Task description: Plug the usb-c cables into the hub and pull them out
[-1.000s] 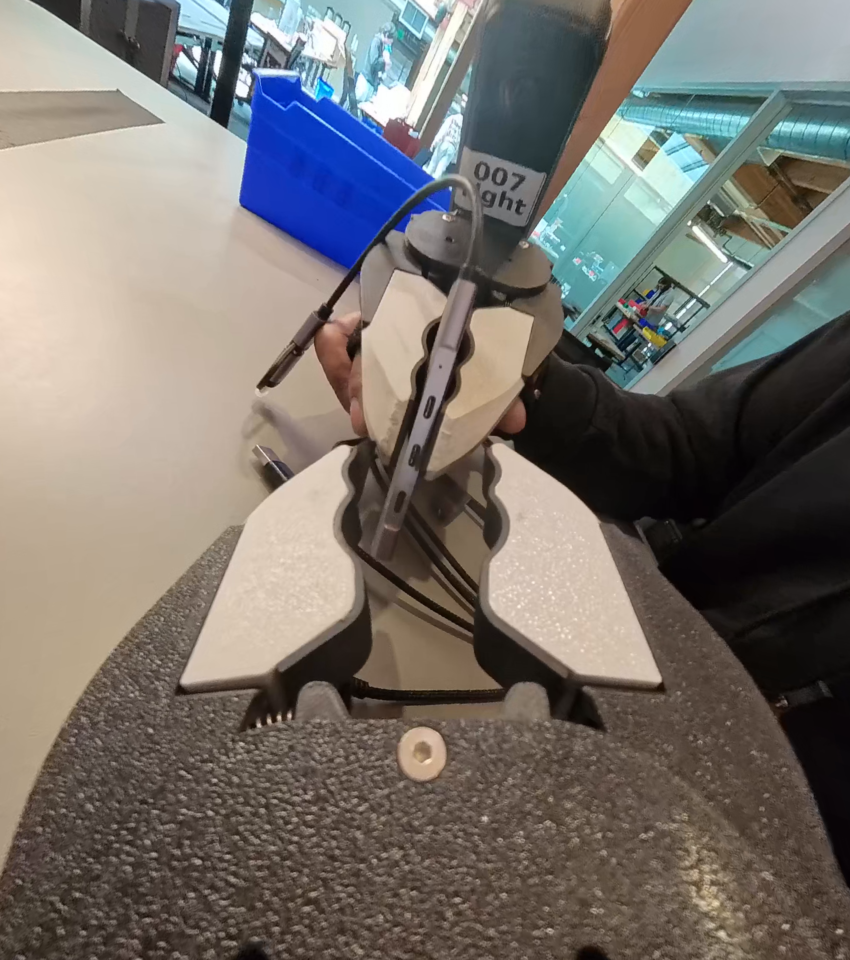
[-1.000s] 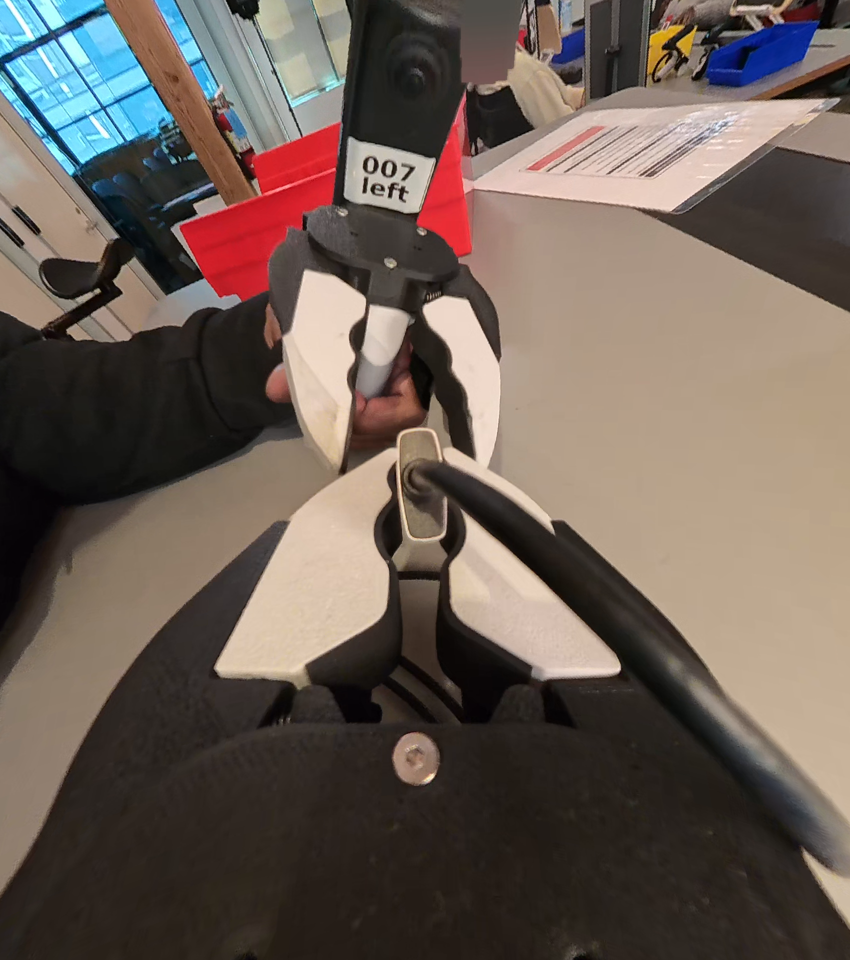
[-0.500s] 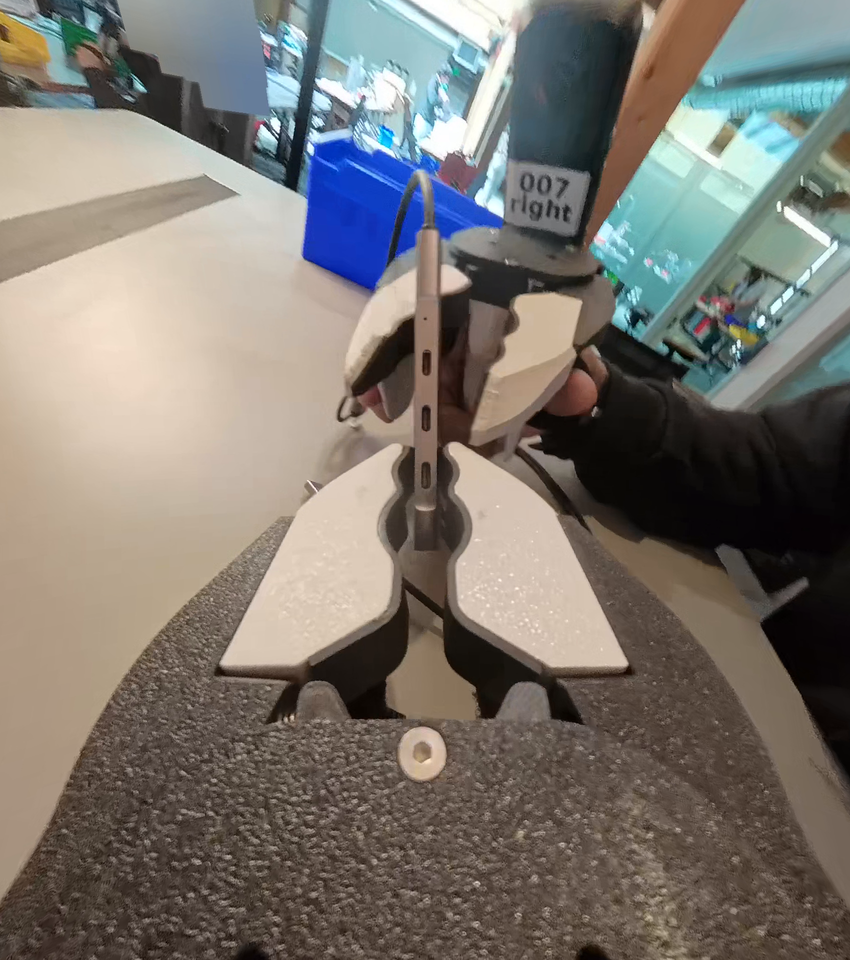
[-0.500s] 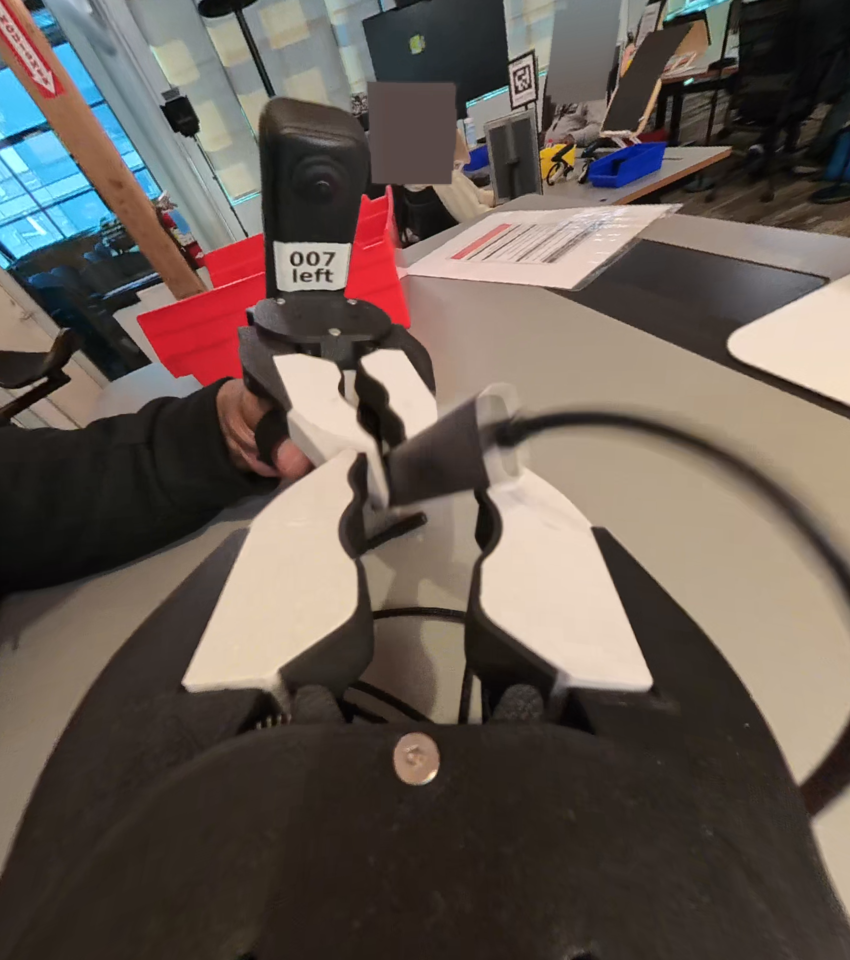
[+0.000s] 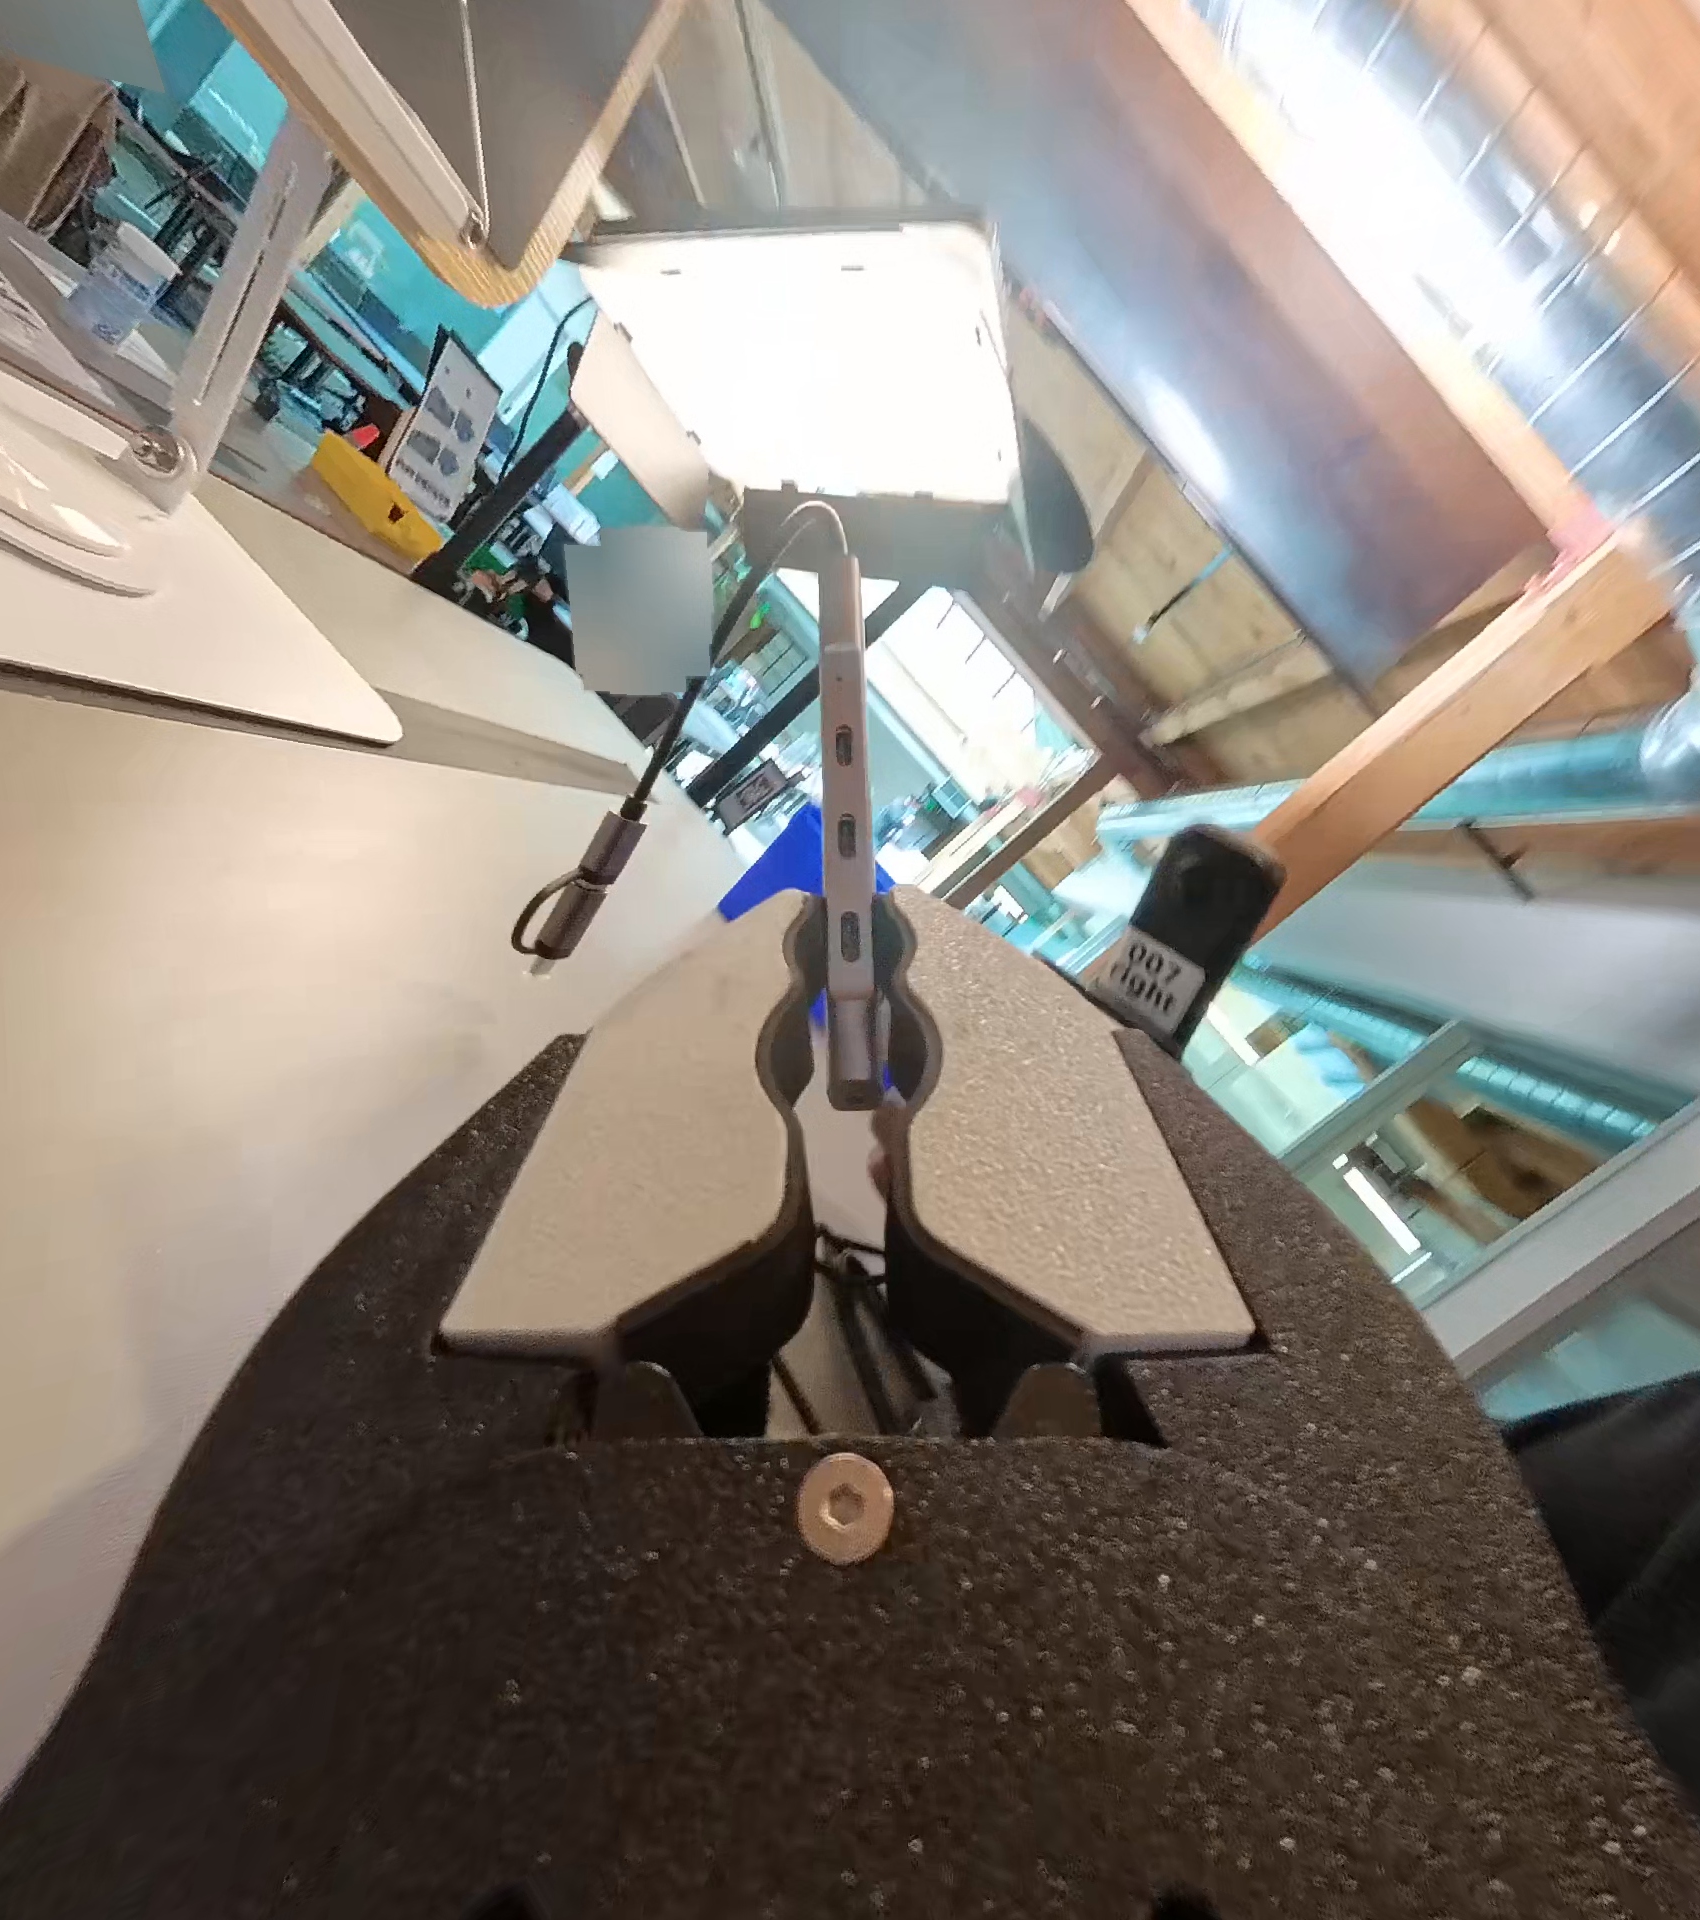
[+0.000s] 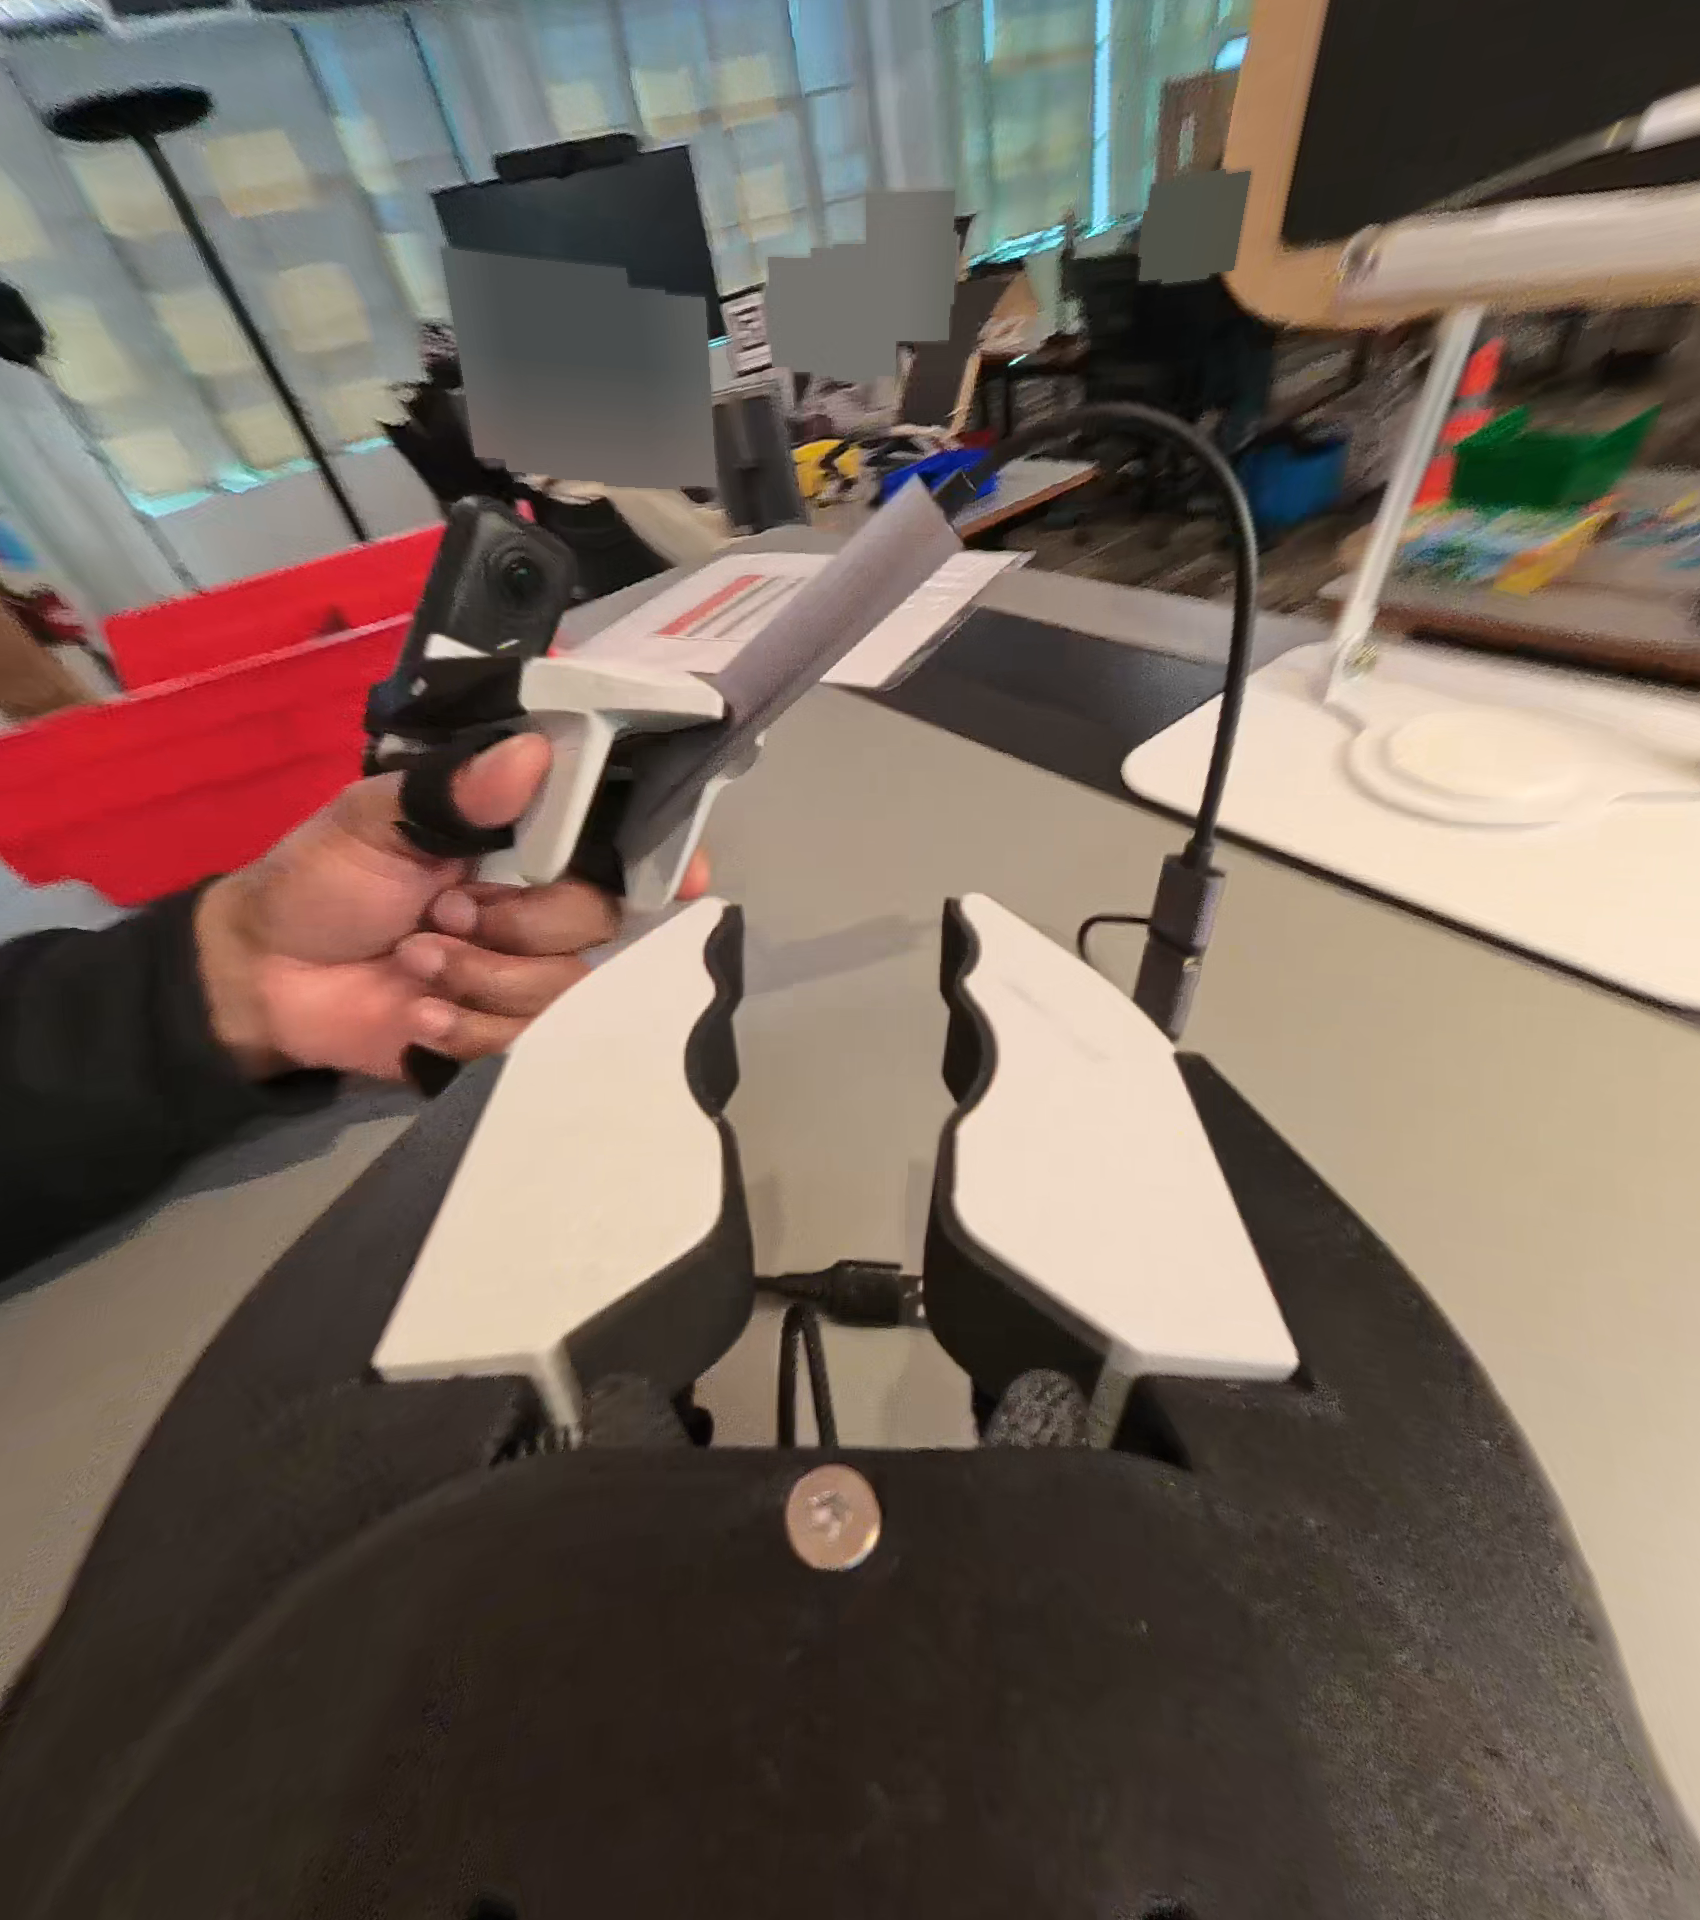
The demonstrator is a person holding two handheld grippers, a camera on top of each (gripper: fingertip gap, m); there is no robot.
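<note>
Left tool (image 5: pixel 851 997) pinches slim grey metal hub (image 5: pixel 844 790), long axis running far, empty ports showing. Your right tool (image 6: pixel 841 971) spread, empty. Black braided usb-c cable (image 6: pixel 851 1291) on grey surface (image 6: pixel 1448 1195), just beneath right tool: nearer arm.

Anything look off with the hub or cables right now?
Yes. The left tongs hold the hub up off the table by one end, its own lead dangling. All visible ports are empty. The right tongs are open and hold no cable.
</note>
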